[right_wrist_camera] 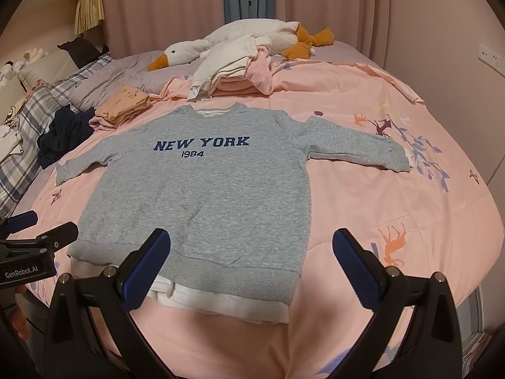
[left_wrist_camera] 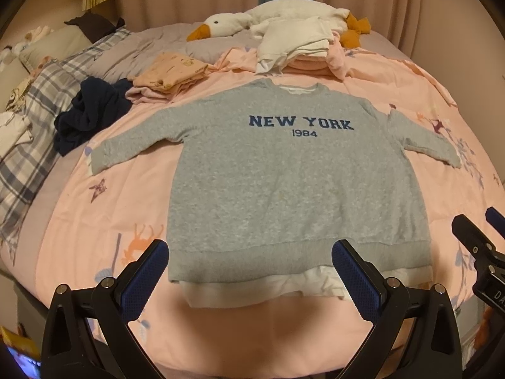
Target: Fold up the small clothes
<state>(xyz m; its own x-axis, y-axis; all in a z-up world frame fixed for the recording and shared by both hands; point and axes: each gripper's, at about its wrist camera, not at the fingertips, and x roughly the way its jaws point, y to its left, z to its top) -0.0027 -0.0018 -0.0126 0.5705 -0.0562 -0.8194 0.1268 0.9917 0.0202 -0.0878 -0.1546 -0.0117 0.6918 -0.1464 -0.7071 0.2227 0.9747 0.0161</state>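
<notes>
A pink bedspread (left_wrist_camera: 363, 195) printed with deer and birds fills the space ahead of both sets of jaws and runs out past them on either side. On it, spread flat and face up, lies the grey sweatshirt (left_wrist_camera: 284, 183) lettered NEW YORK 1984, both sleeves stretched outward, a white under-layer showing at the neck and below the hem.

Its ribbed hem lies just ahead of the left gripper (left_wrist_camera: 249, 279), whose blue-padded jaws stand wide apart and hold nothing; the hem's span sits between them, the left corner near the left finger. The right gripper (right_wrist_camera: 251, 268) hangs likewise wide open and empty, above the sweatshirt's right hem corner: its left finger overlaps the hem in view, its right finger is over bare bedspread. Whether any finger touches the cloth cannot be told. Each gripper shows at the edge of the other's view.

Well beyond the jaws, past the collar, a plush goose (right_wrist_camera: 240, 41) lies across the far end of the bed, with a pile of white and pink clothes (right_wrist_camera: 233, 69) just in front of it. Ahead and to the left of the jaws sit a folded peach garment (left_wrist_camera: 172, 71), a crumpled navy garment (left_wrist_camera: 91, 113) and a plaid blanket (left_wrist_camera: 38, 120).
</notes>
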